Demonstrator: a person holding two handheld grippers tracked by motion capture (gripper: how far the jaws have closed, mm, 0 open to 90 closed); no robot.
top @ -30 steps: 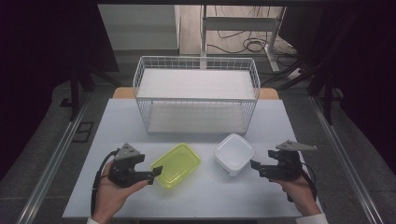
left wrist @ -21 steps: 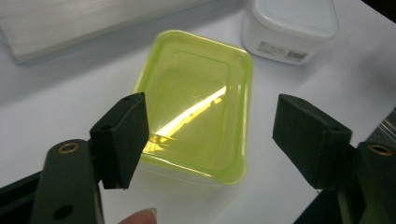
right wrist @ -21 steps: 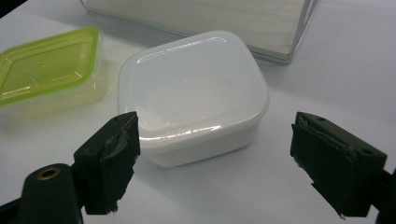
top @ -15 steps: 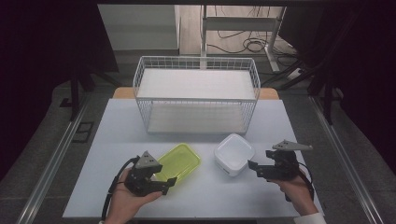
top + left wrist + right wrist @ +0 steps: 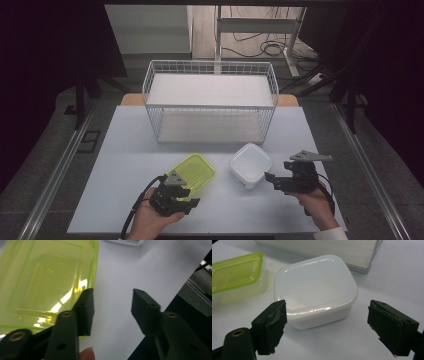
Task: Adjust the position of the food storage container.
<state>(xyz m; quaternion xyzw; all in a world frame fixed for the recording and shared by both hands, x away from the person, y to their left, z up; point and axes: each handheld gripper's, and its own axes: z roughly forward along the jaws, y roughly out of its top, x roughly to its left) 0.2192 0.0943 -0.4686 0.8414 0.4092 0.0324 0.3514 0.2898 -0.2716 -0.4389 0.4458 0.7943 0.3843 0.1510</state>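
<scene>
In the lower middle of the high view, the left claw (image 5: 192, 201) sat at the near corner of the yellow-green lidded container (image 5: 195, 170) on the worktop (image 5: 125, 150) — its jaws had just been closing, yet in the left gripper view they stood apart, one at the container's edge, bare worktop in the gap, nothing gripped. At lower right, the right claw (image 5: 270, 178) gaped wide just beside the white lidded tub (image 5: 251, 164) — the tub lay ahead of its jaws, unheld.
</scene>
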